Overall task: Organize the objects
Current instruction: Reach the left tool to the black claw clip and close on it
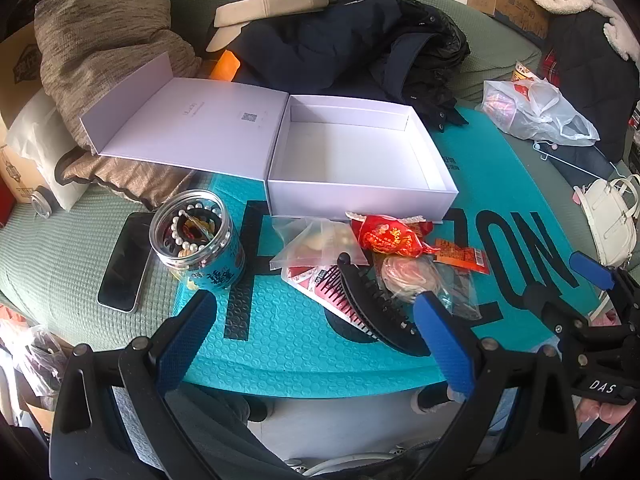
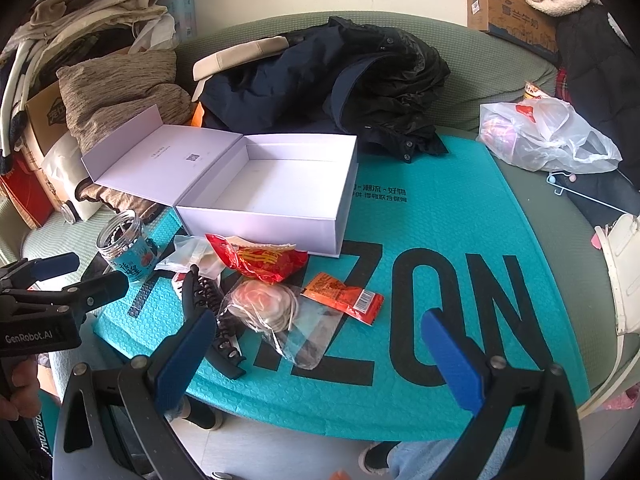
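An open white box (image 1: pixel 360 160) (image 2: pixel 272 196) with its lid flipped left sits empty on a teal bubble mailer (image 1: pixel 304 344) (image 2: pixel 448 216). In front of it lie a red snack packet (image 1: pixel 390 236) (image 2: pixel 264 260), an orange sachet (image 1: pixel 462 256) (image 2: pixel 344 296), clear bags (image 1: pixel 316 240) (image 2: pixel 276 312) and a black hair claw (image 1: pixel 376 312) (image 2: pixel 208 312). A jar of beads (image 1: pixel 196 236) (image 2: pixel 128 244) stands at the left. My left gripper (image 1: pixel 316 324) is open and empty just before the claw. My right gripper (image 2: pixel 320 340) is open and empty over the mailer's near edge.
A phone (image 1: pixel 124 264) lies left of the jar. A dark jacket (image 1: pixel 360 40) (image 2: pixel 340 80) and brown cushion (image 1: pixel 100 56) (image 2: pixel 116 96) lie behind the box. A plastic bag (image 1: pixel 532 108) (image 2: pixel 548 136) and white handbag (image 1: pixel 608 216) (image 2: pixel 624 280) are at the right.
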A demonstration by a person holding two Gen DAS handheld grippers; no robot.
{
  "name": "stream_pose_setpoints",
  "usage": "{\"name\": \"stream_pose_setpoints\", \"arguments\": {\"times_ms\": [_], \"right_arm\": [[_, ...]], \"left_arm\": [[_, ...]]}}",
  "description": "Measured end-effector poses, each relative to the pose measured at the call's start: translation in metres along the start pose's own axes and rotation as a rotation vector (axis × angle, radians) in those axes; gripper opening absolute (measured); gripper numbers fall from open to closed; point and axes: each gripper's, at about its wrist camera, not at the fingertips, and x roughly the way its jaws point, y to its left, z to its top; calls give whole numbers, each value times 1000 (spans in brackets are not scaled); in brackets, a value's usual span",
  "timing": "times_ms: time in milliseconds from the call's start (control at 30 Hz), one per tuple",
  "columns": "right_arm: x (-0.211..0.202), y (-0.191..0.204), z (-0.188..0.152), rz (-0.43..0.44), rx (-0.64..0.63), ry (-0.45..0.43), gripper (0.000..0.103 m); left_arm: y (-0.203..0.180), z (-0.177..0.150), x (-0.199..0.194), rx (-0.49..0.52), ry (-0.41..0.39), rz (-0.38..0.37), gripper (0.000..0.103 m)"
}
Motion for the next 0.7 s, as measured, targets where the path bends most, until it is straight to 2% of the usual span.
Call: {"name": "stream_pose_setpoints", "arguments": {"times_ms": [700], "right_arm": [[-6,1,1,18,-8,-12,102]], "left_arm": [[3,-3,-9,-3,-6,1,99]]}}
